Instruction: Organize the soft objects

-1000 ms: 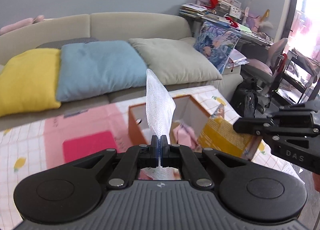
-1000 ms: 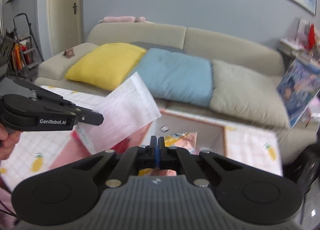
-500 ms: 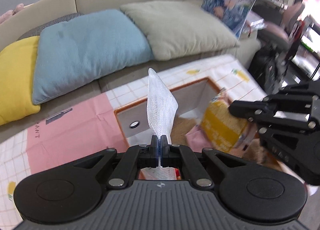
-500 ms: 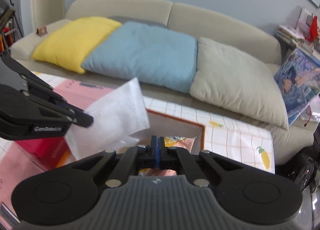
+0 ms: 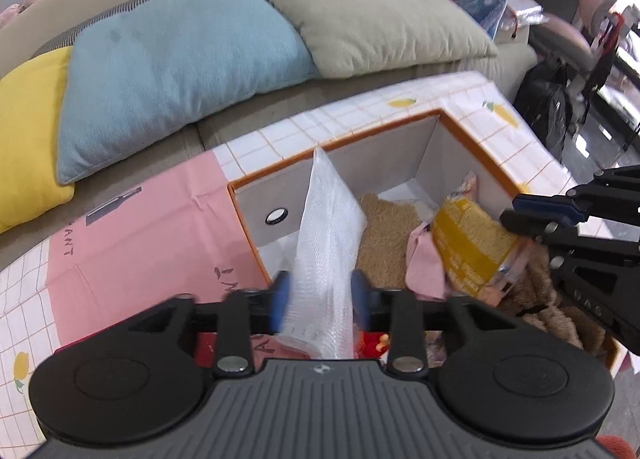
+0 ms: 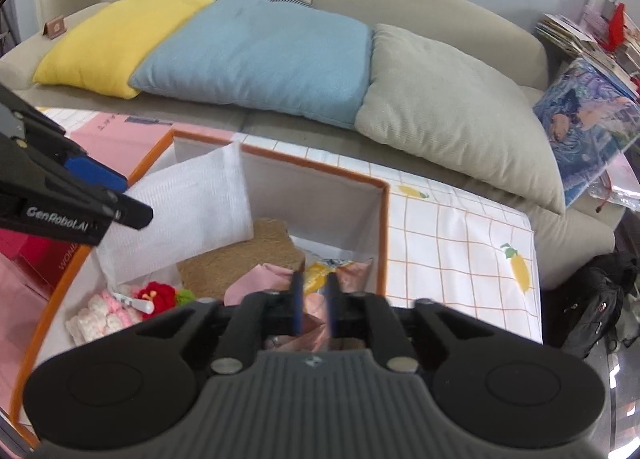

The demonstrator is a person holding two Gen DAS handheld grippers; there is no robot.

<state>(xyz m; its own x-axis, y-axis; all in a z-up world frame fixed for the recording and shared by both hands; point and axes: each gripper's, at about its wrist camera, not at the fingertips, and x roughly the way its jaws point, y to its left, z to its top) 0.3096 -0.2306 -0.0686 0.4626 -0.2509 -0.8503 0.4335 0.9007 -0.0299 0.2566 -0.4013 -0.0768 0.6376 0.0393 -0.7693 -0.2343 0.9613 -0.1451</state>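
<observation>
A white mesh sheet (image 5: 328, 243) stands upright in the orange-rimmed box (image 5: 360, 141), its lower edge between the blue pads of my left gripper (image 5: 320, 299). Those jaws are opening and the pads stand clear of the sheet. From the right wrist view the sheet (image 6: 180, 215) leans against the box's left wall behind the left gripper (image 6: 120, 203). My right gripper (image 6: 313, 301) hangs over a yellow and pink snack bag (image 6: 320, 275); its jaws are opening, a narrow gap, nothing pressed. In the left wrist view it (image 5: 516, 215) sits just above that bag (image 5: 472, 247).
Inside the box (image 6: 385, 219) lie a brown fibre mat (image 6: 240, 251), a pink cloth (image 5: 424, 263), a red crochet flower (image 6: 156, 295) and a pink fluffy piece (image 6: 100, 315). A red box (image 6: 28, 259) stands left of it. A sofa with cushions (image 5: 180, 51) lies beyond the table.
Both grippers have come down over the box and their jaws, shut before, have parted. The white sheet now reaches into the box.
</observation>
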